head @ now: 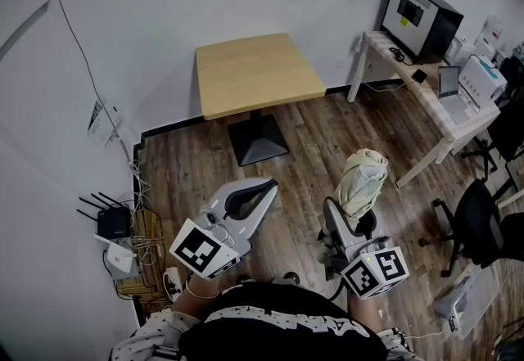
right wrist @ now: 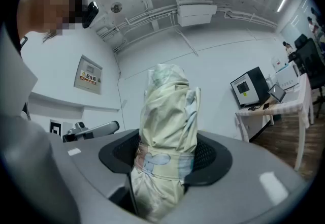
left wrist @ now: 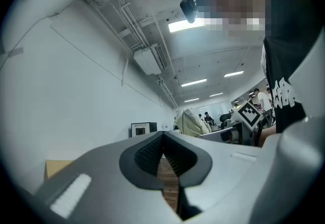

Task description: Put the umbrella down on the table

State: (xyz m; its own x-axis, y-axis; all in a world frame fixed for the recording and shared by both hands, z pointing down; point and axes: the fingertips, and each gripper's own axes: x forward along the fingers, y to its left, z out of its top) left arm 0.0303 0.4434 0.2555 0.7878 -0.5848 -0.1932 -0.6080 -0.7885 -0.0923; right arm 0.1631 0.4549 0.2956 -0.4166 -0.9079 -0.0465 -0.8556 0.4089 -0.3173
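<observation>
Over a dark wood-plank floor (head: 327, 138), the right tongs (head: 354, 224) clamp the folded cream fabric umbrella (head: 363, 179) (strap wound round it). At nine o'clock of them, the left tongs (head: 264, 187) are closed on nothing. A square light-wood worktop (head: 254, 73) stands far off at twelve.

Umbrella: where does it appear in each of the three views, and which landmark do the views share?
Head view: the umbrella is at the lower right of centre, held by the right gripper.
Left gripper view: umbrella small, just right of centre, beyond the jaws.
Right gripper view: umbrella in the centre, clamped between the jaws.
Shared landmark: the black monitor.
</observation>
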